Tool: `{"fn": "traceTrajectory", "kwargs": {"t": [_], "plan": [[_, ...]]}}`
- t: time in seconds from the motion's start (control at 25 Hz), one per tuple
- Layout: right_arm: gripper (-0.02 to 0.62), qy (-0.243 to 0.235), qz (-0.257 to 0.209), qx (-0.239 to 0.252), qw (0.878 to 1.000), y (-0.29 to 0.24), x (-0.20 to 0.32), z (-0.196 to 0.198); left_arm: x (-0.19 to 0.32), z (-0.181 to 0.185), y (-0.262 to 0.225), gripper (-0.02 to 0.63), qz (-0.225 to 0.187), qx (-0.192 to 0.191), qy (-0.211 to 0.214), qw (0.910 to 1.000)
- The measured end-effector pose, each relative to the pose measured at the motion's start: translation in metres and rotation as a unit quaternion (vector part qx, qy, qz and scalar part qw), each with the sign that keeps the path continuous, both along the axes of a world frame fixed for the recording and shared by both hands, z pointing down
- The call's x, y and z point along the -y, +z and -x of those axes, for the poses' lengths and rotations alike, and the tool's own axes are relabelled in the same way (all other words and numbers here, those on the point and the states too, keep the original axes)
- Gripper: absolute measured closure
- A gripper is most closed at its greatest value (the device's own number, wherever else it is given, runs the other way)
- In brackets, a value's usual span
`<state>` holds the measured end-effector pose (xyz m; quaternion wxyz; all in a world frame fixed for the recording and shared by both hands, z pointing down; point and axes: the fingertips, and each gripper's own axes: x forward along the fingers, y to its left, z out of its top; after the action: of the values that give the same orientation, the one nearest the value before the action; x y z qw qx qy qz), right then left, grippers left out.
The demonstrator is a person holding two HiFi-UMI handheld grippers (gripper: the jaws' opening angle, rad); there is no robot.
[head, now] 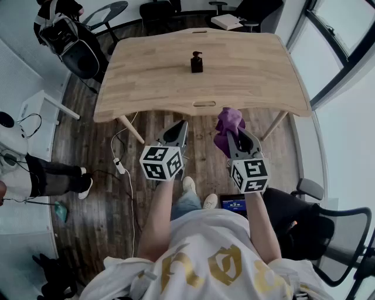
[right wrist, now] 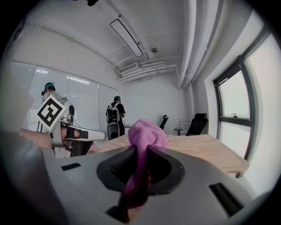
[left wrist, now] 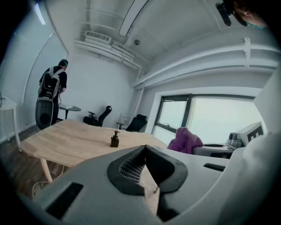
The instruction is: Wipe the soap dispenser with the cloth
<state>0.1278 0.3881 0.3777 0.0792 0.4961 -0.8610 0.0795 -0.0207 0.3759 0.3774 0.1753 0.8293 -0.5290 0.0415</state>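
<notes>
A small dark soap dispenser (head: 197, 62) stands upright in the middle of the wooden table (head: 146, 88); the left gripper view has this soap dispenser (left wrist: 115, 139) far ahead. My right gripper (head: 233, 132) is shut on a purple cloth (head: 228, 126), held in the air short of the table's near edge. In the right gripper view the cloth (right wrist: 145, 145) bulges up from between the closed jaws of the right gripper (right wrist: 139, 151). My left gripper (head: 181, 126) is shut and holds nothing, beside the right one; its jaws in the left gripper view (left wrist: 144, 149) meet at the tips.
Office chairs (head: 246, 12) stand behind the table, and a person with a backpack (head: 64, 32) is at the far left. A cable and power strip (head: 120, 167) lie on the wood floor under the table's left side. A black chair (head: 328, 234) is at my right.
</notes>
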Motion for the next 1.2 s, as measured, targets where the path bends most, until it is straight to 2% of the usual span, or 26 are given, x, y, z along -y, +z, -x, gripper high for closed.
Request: {"fn": "traceTrajectory", "kwargs": {"t": [0.4,0.56,0.76,0.96,1.2], "plan": [[0.535,0.003,-0.004,0.002,1.000,-0.003,-0.006,-0.019,-0.008,-0.005,-0.004,0.597,0.006,-0.022,-0.012,0.9997],[0.535,0.020,0.009,0.019,1.000,-0.002,-0.002,-0.030,-0.010,-0.006,-0.007,0.597,0.002,-0.014,-0.014,0.9998],[0.534,0.008,0.019,0.028,0.999,0.000,0.001,-0.031,-0.009,-0.005,-0.007,0.597,0.003,-0.011,-0.021,0.9997],[0.534,-0.001,0.015,0.027,1.000,0.000,0.016,-0.027,0.006,-0.004,-0.008,0.597,-0.002,-0.007,-0.024,0.9997],[0.534,-0.003,0.012,0.033,0.999,-0.001,0.055,-0.024,0.046,0.002,0.000,0.597,-0.001,-0.002,-0.023,0.9997]]}}
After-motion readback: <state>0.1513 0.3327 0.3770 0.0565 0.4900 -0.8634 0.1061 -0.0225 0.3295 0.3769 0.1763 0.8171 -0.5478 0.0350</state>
